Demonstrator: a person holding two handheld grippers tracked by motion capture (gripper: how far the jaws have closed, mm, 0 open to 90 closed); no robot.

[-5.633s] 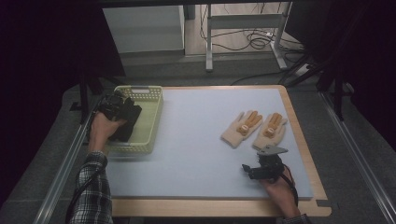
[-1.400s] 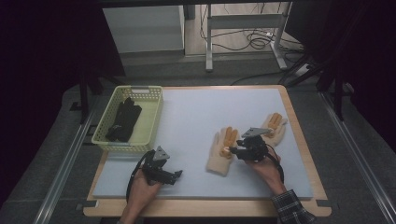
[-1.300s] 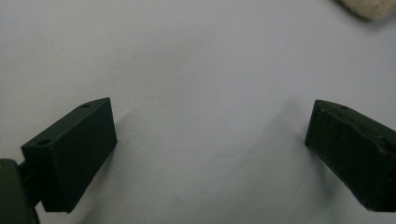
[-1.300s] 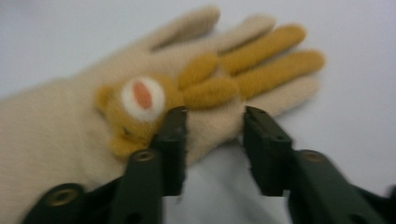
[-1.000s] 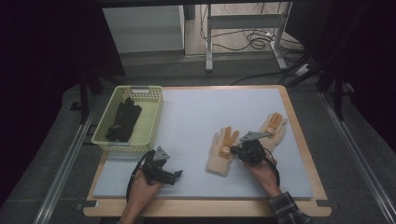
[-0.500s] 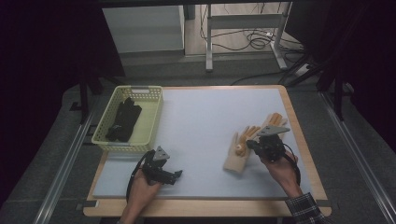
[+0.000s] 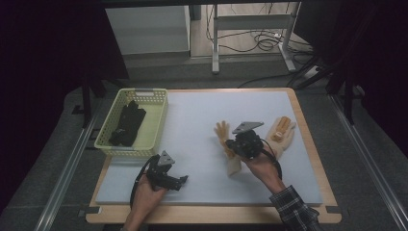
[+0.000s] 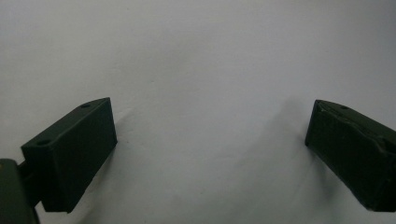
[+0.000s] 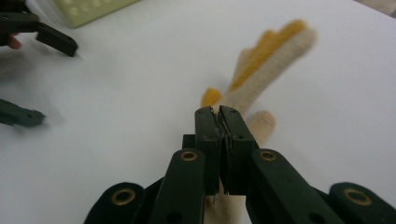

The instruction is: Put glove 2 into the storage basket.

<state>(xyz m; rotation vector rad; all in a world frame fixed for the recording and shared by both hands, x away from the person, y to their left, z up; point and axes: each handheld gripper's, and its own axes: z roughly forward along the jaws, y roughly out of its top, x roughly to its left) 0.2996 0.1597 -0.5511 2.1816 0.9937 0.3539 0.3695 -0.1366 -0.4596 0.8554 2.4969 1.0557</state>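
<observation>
Here the right hand-held gripper point(image 7: 239, 145) is pinching a cream-and-yellow glove point(image 7: 226, 142) mid-table, right of centre — its mate point(image 7: 282, 133) lying just right; the left hand-held gripper point(image 7: 177, 182) is resting near-left, jaws apart, on the table point(image 7: 192, 115).

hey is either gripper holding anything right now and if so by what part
The right gripper is shut on a glove, pinching it near the cuff end, fingers pointing away. The left gripper is open over the mat, holding nothing.
</observation>
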